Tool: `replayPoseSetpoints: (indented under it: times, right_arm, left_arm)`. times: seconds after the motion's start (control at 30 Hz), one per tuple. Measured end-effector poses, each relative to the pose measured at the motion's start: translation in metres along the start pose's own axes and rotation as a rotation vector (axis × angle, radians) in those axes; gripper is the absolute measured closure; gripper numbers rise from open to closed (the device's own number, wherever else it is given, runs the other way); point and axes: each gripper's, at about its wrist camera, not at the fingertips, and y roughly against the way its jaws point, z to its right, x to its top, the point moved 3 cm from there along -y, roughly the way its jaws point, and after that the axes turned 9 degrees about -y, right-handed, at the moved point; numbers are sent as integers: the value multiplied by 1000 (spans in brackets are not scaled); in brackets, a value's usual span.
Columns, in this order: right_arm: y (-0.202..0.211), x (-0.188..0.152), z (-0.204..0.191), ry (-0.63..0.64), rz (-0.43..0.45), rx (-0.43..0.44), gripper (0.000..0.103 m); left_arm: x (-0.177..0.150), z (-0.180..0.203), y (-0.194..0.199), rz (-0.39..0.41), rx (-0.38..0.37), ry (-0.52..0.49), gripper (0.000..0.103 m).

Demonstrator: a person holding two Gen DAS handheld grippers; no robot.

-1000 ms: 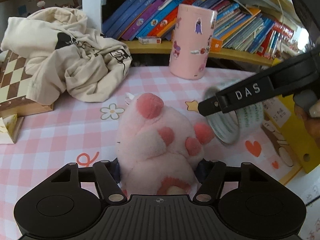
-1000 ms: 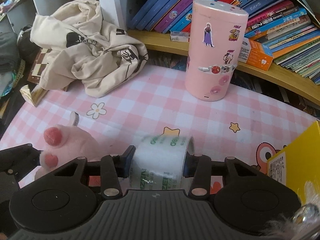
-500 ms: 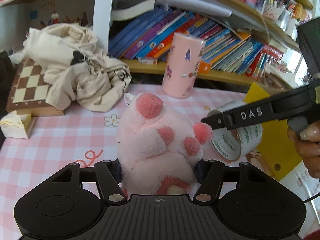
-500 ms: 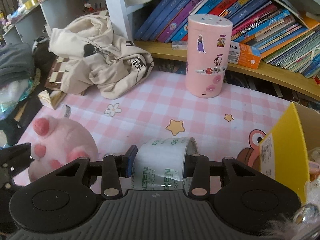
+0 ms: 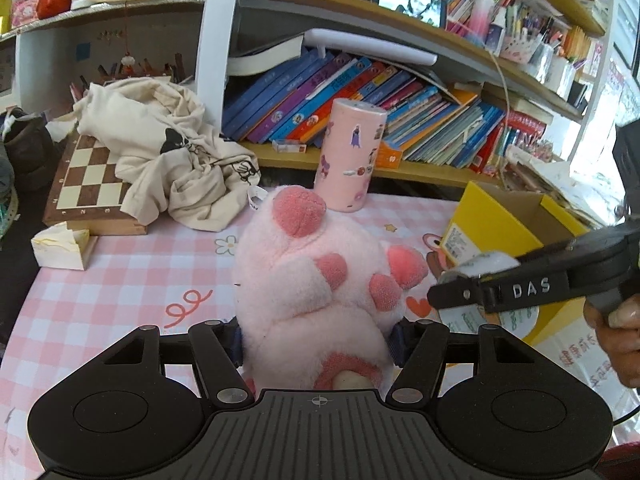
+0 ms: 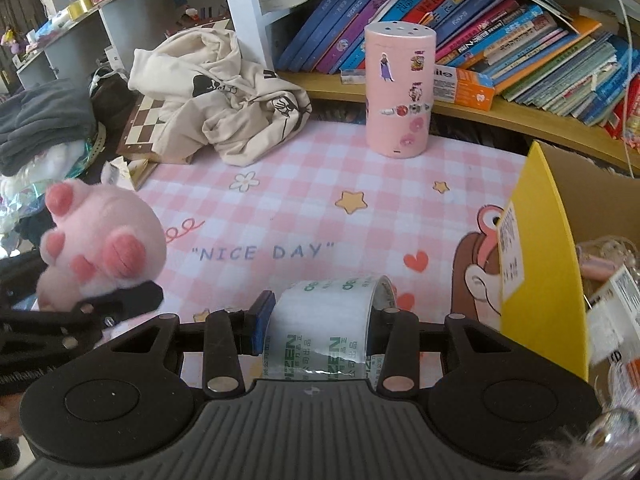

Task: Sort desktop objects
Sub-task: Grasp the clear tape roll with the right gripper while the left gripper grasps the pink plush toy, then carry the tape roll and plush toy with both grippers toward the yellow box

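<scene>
1. Presently, left gripper point(image 5: 318, 330): fingers clenched on a pink plush paw toy point(image 5: 320, 280), its red toe pads facing up and far, carried above the tabletop point(image 5: 100, 280), which wears a pink checked mat.
2. Right gripper point(image 6: 320, 320): fingers clamped on the two flat sides of a roll of clear packing tape point(image 6: 324, 320) with green print, held clear of the mat, just left of the yellow cardboard box point(image 6: 548, 272).
3. Yellow cardboard box: at the right edge of the tabletop, open-topped; small items lie inside, too blurred to name.
4. Pink cylinder with stickers point(image 6: 398, 92): upright at the far side of the tabletop, in front of the bookshelf point(image 6: 520, 116).
5. Cream garment point(image 5: 168, 152): crumpled at far left, lying partly over a chessboard point(image 5: 88, 180).
6. Folded paper carton point(image 5: 60, 248): near left, just beside the chessboard.
7. A person's hand point(image 5: 616, 340): at the right gripper's handle, seen from the left wrist view.
</scene>
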Motion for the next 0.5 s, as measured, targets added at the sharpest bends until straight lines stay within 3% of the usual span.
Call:
replayPoseSetpoints:
  times: [0.5]
  right_arm:
    - [28,-37,6,-53,6,9,64]
  left_arm:
    - [-10,24,27,-2,-42,-47,40]
